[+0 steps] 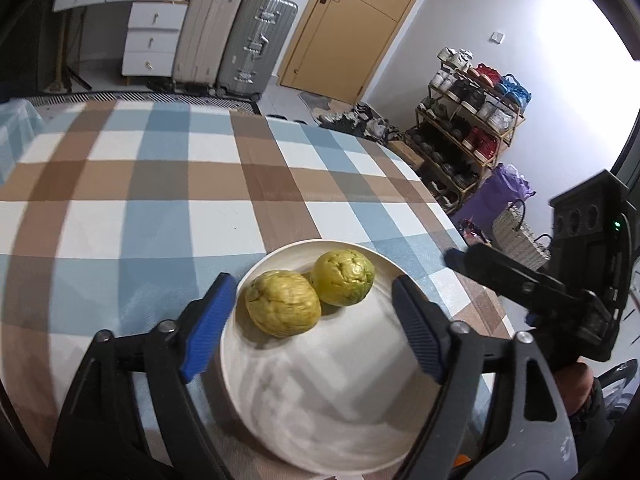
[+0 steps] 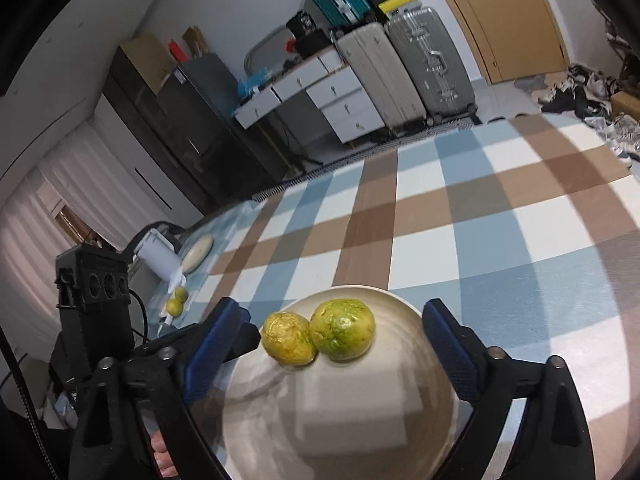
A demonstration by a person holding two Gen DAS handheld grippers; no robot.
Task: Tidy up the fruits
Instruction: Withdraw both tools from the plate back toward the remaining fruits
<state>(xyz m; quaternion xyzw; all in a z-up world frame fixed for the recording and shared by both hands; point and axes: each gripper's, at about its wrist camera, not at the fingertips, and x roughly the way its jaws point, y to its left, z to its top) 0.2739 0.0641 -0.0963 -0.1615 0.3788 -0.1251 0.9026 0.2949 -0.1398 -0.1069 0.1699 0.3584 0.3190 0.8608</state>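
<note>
Two wrinkled yellow-green fruits [image 1: 282,303] [image 1: 343,278] sit touching each other on the far half of a white plate [image 1: 320,400] on the checked tablecloth [image 1: 160,184]. The left gripper [image 1: 314,328] and right gripper [image 2: 340,352] both hover over the plate with fingers wide, holding nothing. This looks like a release just completed. Two more fruits [image 2: 178,301] lie at the table's far-left edge; fetching them likely comes next.

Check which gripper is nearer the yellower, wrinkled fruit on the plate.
Left. The left gripper has its open fingers flanking the yellower fruit. The right gripper is lined up on the greener fruit beside it, further off.
</note>
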